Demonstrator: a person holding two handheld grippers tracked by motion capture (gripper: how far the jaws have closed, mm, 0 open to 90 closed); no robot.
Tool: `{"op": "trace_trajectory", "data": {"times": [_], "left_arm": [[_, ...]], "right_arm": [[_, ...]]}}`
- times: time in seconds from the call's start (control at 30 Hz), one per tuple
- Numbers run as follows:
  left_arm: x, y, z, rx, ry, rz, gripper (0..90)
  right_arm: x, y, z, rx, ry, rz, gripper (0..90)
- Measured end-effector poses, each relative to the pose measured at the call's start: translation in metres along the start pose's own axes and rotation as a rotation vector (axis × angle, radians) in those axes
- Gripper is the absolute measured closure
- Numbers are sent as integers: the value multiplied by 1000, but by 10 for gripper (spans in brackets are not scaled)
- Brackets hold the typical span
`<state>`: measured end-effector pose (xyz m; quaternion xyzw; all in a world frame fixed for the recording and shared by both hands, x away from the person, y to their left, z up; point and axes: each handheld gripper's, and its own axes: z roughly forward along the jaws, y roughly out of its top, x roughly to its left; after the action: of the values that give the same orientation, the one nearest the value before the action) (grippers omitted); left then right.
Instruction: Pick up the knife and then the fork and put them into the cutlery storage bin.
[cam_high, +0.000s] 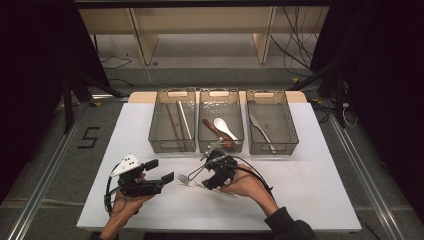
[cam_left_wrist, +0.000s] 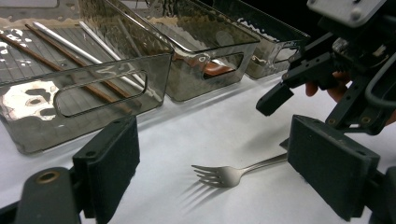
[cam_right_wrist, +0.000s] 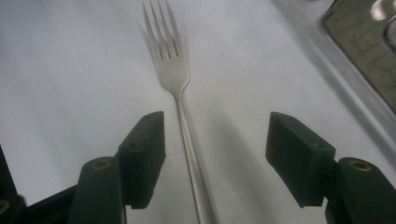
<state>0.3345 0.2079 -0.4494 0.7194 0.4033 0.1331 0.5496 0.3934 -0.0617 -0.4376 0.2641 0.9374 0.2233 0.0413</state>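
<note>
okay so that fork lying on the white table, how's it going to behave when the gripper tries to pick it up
The fork looks like polished metal, so probably stiff but slippery between the pads. It lies flat on the white table with a thin handle, so the right gripper, jaws open astride it, may struggle to get under it. It seems unlikely to roll.

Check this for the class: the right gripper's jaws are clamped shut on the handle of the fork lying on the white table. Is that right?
Not quite. The right gripper is open: its jaws stand on either side of the fork handle with clear gaps, touching nothing. The fork does lie on the white table. The right gripper view shows it.
</note>
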Motion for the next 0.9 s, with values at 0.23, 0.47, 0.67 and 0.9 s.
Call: {"op": "trace_trajectory", "data": {"times": [0.23,0.47,0.67,0.9], "left_arm": [[0,0,0,-1,1,-2,165],[0,0,0,-2,2,-3,165],[1,0,0,-1,2,-3,165],[1,0,0,0,1,-3,165]], "right_arm": [[4,2,11,43,17,-23,473],[7,4,21,104,17,-59,576],[8,4,26,131,14,-85,668],[10,5,30,144,10,-102,730]]}}
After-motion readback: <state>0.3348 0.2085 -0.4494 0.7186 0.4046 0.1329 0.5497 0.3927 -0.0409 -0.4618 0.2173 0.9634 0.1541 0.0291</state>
